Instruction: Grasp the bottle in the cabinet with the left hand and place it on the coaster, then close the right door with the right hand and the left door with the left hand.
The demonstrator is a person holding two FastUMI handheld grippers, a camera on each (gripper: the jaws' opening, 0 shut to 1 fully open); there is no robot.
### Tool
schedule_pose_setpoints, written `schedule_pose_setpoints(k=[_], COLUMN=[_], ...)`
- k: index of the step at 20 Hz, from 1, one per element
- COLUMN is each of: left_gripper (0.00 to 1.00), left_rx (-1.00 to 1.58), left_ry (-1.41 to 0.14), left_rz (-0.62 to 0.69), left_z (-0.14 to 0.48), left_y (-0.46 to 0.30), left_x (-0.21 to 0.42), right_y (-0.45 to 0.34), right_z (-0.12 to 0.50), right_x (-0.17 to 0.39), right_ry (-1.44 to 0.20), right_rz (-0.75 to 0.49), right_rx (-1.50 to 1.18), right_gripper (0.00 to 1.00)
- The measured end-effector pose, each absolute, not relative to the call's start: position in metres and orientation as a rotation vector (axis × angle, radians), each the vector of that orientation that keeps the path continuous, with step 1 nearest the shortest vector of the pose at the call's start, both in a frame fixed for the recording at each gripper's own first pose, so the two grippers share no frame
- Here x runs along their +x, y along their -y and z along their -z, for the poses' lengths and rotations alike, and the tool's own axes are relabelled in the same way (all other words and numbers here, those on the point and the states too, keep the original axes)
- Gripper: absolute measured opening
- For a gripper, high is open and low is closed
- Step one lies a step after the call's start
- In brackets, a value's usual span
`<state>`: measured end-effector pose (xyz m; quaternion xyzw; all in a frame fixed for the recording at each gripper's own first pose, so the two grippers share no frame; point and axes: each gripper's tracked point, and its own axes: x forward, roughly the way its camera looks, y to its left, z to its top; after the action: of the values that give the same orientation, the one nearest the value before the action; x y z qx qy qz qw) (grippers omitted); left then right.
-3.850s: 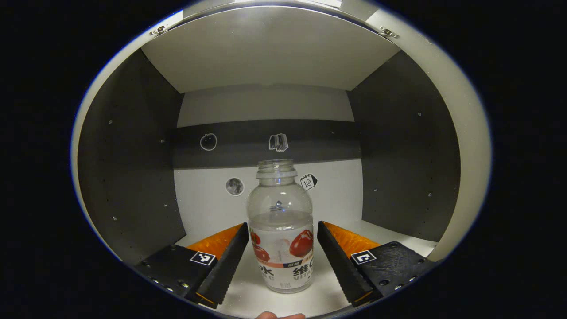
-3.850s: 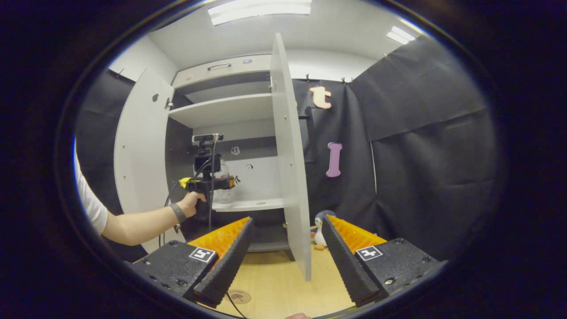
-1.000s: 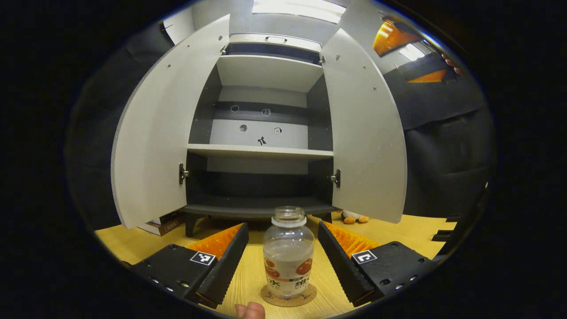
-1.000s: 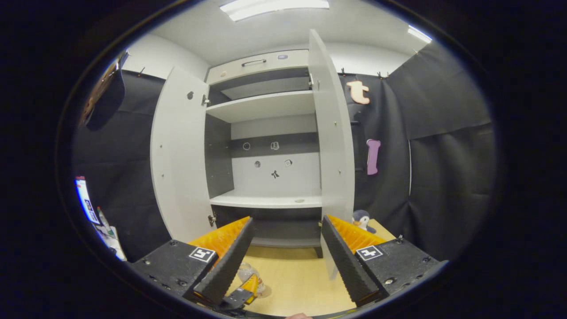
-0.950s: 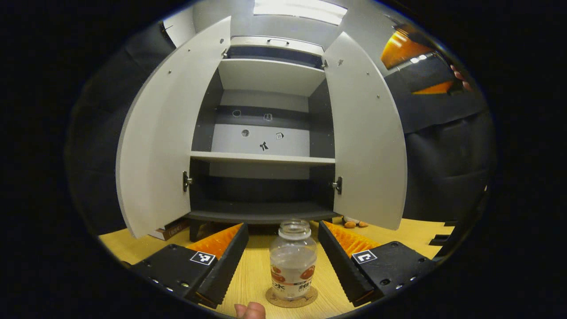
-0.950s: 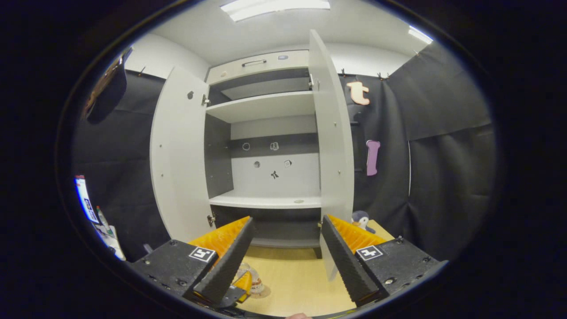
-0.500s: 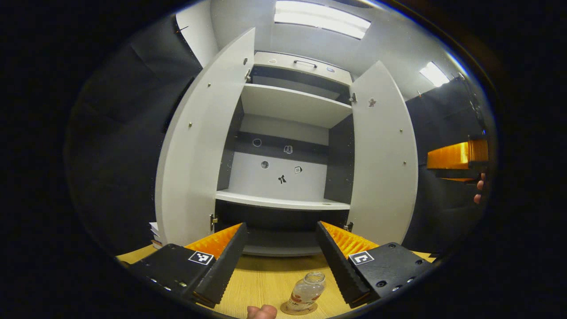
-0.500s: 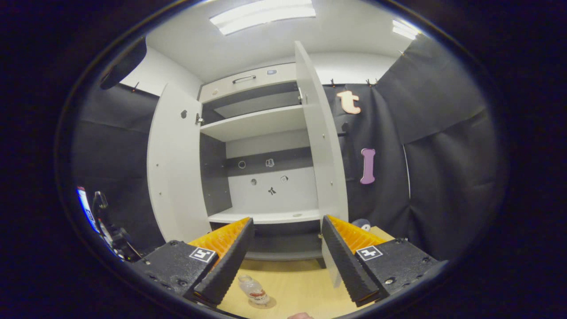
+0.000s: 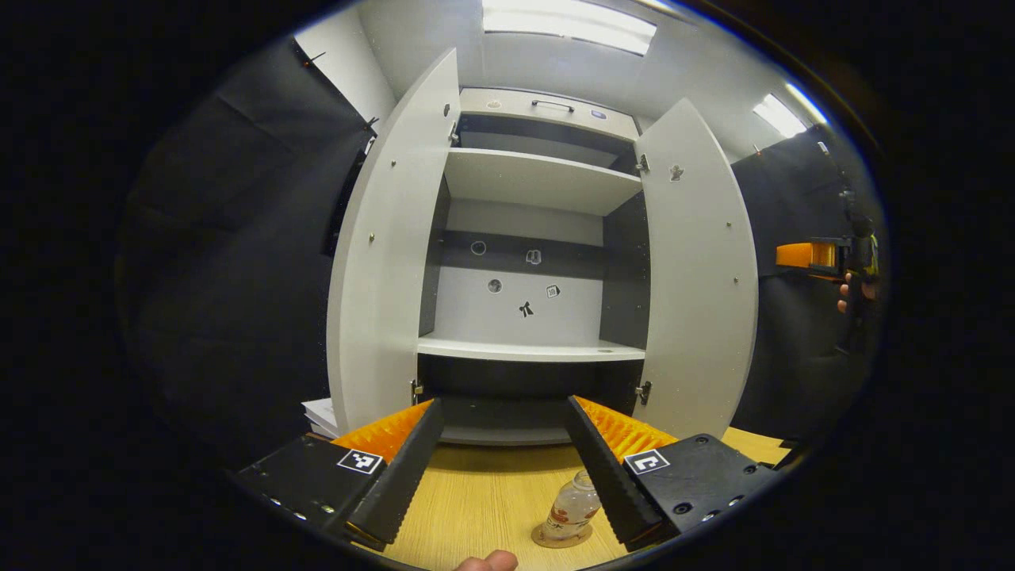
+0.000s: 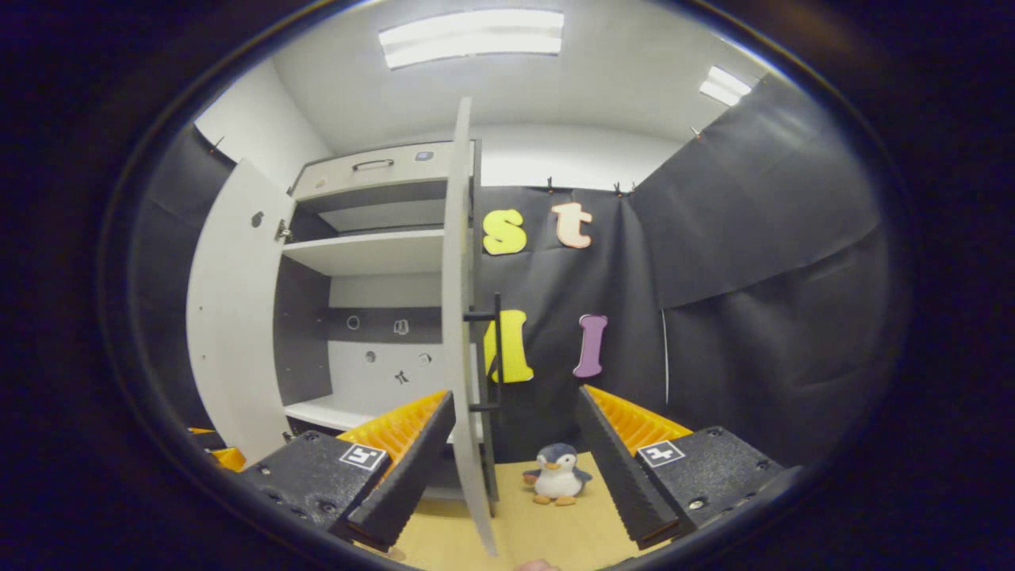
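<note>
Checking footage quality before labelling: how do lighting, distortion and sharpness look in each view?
Left gripper view: ceiling light blown out, left door and right door bowed by the fisheye, bottle small and soft. Right gripper view: ceiling light glares, penguin toy sharp, right door edge-on and curved.

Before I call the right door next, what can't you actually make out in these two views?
- Bottle and coaster, left gripper view: partly hidden behind the left hand-held gripper's finger.
- Right door, right gripper view: seen edge-on; its handle is thin, and contact with the right hand-held gripper can't be judged.
- Cabinet stickers: too small to identify.
</note>
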<state>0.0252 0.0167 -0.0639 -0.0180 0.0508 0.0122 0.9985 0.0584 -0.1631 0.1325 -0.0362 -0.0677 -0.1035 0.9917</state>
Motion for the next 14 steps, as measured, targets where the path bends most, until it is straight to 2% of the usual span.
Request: schedule_pose_setpoints(k=[2,3,5,6,7,8,9,10,11,12,13,14], left_gripper=[0.95,0.99,0.95,0.94,0.99,0.95,0.95,0.95,0.99,0.95,0.95,0.95], left_rx=[-0.047,-0.046,-0.040,-0.043,-0.050,-0.059,-0.066,-0.069,-0.068,-0.066,-0.065,-0.062], left_ry=[-0.095,-0.085,-0.077,-0.080,-0.082,-0.085,-0.085,-0.086,-0.083,-0.078,-0.075,-0.073], left_rz=[-0.019,-0.017,-0.024,-0.027,-0.033,-0.038,-0.041,-0.045,-0.053,-0.062,-0.067,-0.075], left_z=[0.059,0.055,0.053,0.054,0.056,0.057,0.058,0.059,0.059,0.058,0.058,0.058], left_y=[-0.011,-0.009,-0.008,-0.008,-0.008,-0.009,-0.010,-0.012,-0.015,-0.018,-0.019,-0.020], left_x=[0.023,0.024,0.023,0.022,0.020,0.021,0.021,0.021,0.020,0.020,0.021,0.021], right_y=[0.179,0.184,0.184,0.185,0.190,0.199,0.206,0.206,0.203,0.202,0.198,0.196], right_z=[-0.140,-0.146,-0.149,-0.154,-0.161,-0.168,-0.173,-0.179,-0.178,-0.172,-0.164,-0.169], right_x=[0.078,0.088,0.105,0.103,0.102,0.098,0.098,0.102,0.108,0.114,0.119,0.118], right_ry=[0.125,0.127,0.120,0.139,0.168,0.187,0.205,0.220,0.216,0.185,0.146,0.169], right_rz=[0.233,0.235,0.209,0.202,0.222,0.266,0.298,0.302,0.295,0.291,0.283,0.290], right_rx=[-0.065,-0.056,-0.044,-0.049,-0.071,-0.109,-0.145,-0.171,-0.188,-0.194,-0.192,-0.187], right_gripper=[1.00,1.00,1.00,1.00,0.94,0.98,0.98,0.98,0.98,0.98,0.98,0.94])
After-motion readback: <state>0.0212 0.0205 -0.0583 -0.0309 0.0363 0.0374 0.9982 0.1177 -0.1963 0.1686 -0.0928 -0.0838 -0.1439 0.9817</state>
